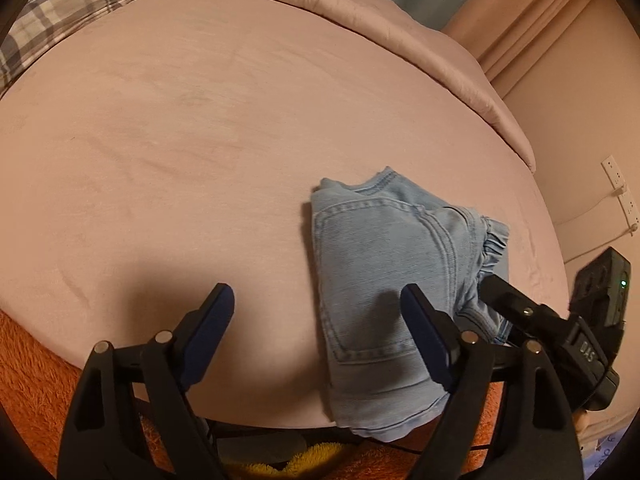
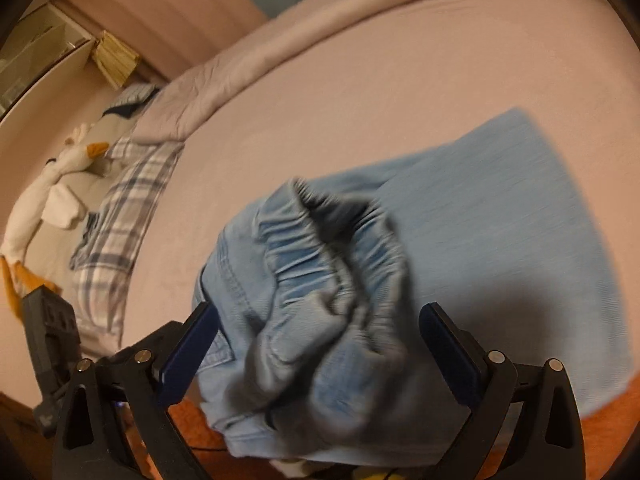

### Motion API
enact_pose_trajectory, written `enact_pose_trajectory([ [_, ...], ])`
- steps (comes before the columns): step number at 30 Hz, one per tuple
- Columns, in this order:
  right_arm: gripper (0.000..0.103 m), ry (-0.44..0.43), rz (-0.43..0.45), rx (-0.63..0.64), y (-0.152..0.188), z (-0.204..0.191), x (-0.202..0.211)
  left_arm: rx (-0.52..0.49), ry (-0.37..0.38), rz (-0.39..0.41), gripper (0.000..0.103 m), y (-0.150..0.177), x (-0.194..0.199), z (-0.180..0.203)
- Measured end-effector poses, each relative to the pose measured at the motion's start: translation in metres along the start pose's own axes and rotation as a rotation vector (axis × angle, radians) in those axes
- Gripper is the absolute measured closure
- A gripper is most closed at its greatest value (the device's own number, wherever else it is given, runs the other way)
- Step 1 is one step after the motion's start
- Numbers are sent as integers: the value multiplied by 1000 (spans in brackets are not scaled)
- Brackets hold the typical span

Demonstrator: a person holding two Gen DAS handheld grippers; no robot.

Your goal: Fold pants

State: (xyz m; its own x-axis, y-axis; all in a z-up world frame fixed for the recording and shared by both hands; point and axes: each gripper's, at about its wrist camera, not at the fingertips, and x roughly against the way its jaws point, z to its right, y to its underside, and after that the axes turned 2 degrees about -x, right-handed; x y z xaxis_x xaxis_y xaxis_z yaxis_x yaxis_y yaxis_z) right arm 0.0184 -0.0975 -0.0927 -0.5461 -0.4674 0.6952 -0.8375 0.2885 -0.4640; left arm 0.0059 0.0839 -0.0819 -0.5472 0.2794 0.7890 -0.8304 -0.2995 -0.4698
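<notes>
Light blue denim pants (image 1: 384,280) lie bunched and partly folded at the near right edge of a pink bed (image 1: 200,140). My left gripper (image 1: 320,312) is open and empty, its right finger over the pants' near side. In the right wrist view the pants (image 2: 328,280) fill the middle, the elastic waistband crumpled between my right gripper's (image 2: 320,340) open fingers, one leg spread flat to the right. The right gripper also shows in the left wrist view (image 1: 532,312) at the pants' right side.
A plaid pillow (image 1: 72,4) lies at the far left of the bed, a rolled pink duvet (image 1: 360,12) along the far edge. An orange fuzzy blanket (image 1: 32,380) hangs at the near edge. A white stuffed goose (image 2: 52,184) lies beside the pillow. Wall sockets (image 1: 620,188) are on the right.
</notes>
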Motion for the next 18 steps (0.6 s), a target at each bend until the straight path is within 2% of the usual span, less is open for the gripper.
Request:
enact_pose_trajectory([
  [2,12,-25,-15,7,2,-6,-7,12,-1,-2,19,0,0,-3],
  [4,20,9,-6,28,3,-12,-9,25,1,-7,19,0,2,-5],
  [6,39,49,4,52,5,-15,-10,28,9,-7,19,-1,3,-3],
  [7,44,66,9,65,5,-17,-11,26,11,-5,19,-1,4,-2],
  [9,60,76,33,79,5,-17,-4,18,9,0,19,-2,6,1],
  [12,65,21,51,66,-2,-13,11,4,13,10,19,-5,6,7],
  [16,66,14,187,84,-10,-12,60,-24,45,6,19,-10,5,17],
  [18,66,21,235,78,-13,-7,78,-44,72,-1,22,-13,2,24],
])
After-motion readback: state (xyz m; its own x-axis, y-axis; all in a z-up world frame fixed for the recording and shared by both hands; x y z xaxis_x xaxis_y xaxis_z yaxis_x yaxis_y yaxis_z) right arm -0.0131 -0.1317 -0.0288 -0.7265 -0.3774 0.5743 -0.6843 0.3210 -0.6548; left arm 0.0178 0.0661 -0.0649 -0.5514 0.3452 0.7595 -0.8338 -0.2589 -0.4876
